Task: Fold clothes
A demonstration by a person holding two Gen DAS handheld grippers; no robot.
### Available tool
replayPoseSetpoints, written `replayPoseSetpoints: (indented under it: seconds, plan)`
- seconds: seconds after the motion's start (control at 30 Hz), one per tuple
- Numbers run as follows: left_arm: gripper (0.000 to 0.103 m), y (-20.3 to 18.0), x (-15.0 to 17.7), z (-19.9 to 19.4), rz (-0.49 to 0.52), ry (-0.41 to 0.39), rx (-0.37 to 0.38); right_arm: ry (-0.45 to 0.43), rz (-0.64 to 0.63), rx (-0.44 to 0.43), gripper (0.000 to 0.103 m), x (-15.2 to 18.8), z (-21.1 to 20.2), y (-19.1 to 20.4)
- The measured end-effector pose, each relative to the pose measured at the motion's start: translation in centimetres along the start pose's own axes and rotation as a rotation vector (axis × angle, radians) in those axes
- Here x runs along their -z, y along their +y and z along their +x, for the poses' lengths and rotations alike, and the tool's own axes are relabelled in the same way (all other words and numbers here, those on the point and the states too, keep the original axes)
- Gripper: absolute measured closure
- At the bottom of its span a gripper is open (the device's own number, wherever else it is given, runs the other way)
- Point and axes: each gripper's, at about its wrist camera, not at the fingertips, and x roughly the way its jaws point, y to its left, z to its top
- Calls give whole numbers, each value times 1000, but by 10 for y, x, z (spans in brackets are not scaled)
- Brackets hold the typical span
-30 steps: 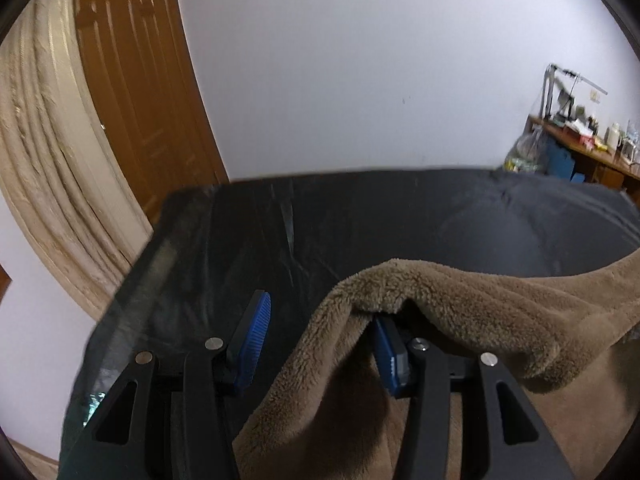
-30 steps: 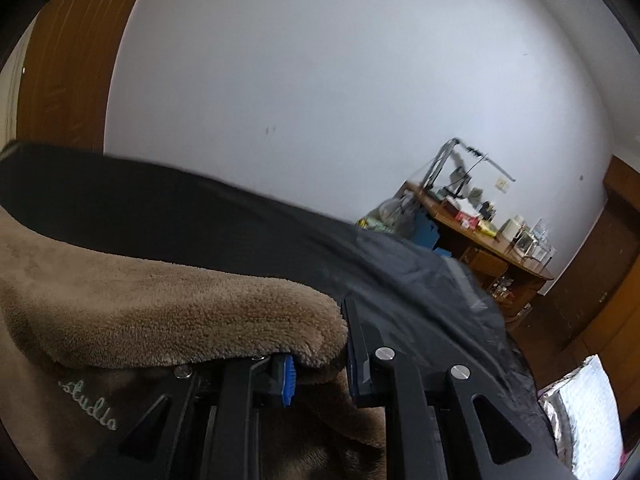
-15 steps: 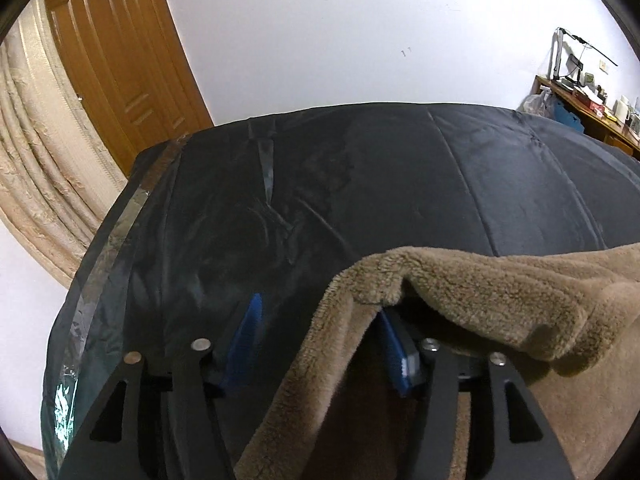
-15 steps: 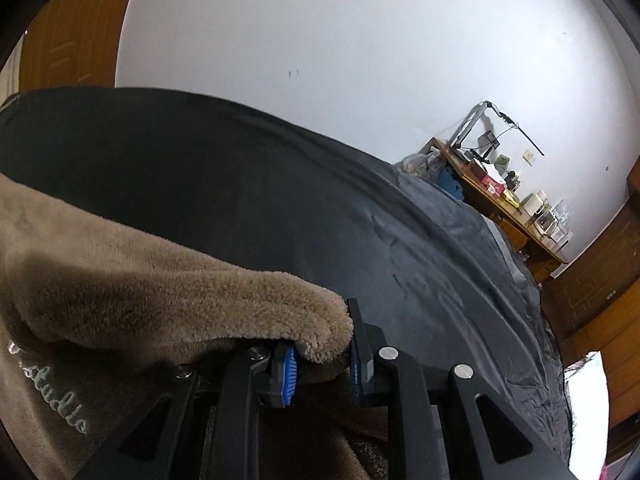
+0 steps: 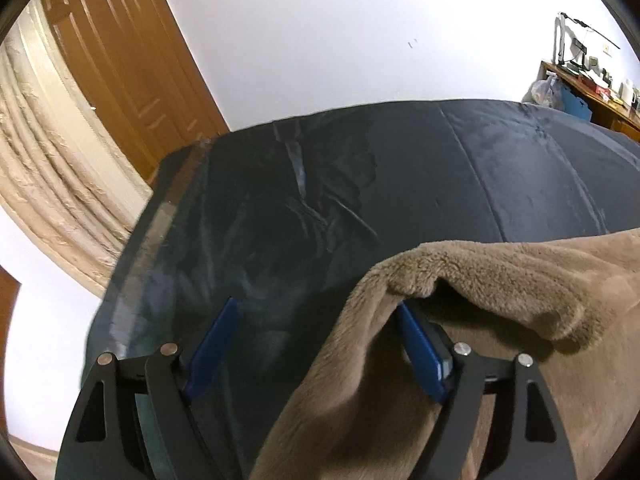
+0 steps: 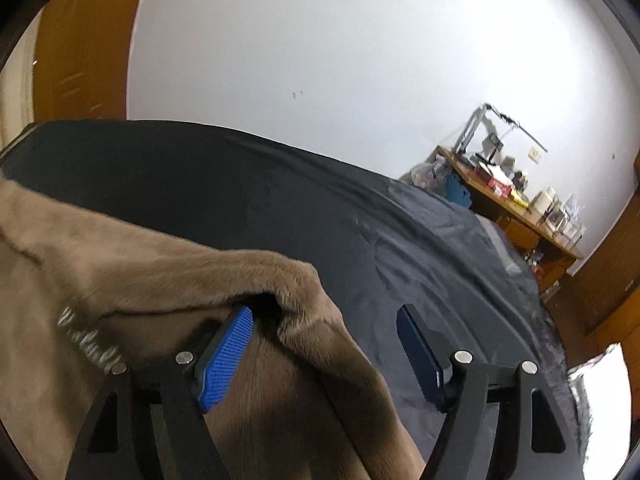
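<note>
A brown fleece garment lies on a bed with a dark cover. In the left wrist view its folded corner drapes over my right finger, while my left gripper has its jaws opening wide and the pads do not press the cloth. In the right wrist view the garment shows pale lettering, and a fold hangs over the left blue pad. My right gripper is also opening, its right finger standing apart over the dark cover.
A wooden door and a cream curtain stand beyond the bed's left edge. A cluttered wooden desk sits against the white wall at the right. The bed's far half is bare dark cover.
My right gripper went from shut on the fleece edge to wide apart and let the cloth go. The left jaws spread wider. Both views tipped down toward the bed.
</note>
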Motion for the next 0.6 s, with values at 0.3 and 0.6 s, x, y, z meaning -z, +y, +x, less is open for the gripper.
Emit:
replayPoseSetpoints:
  seconds: [0.3, 0.6]
  plan:
    - [19, 3, 15, -41, 31, -3, 17, 36, -81, -162, 26, 19, -37, 10]
    - [19, -37, 26, -28, 260, 38, 55, 128, -160, -299, 26, 13, -16, 46]
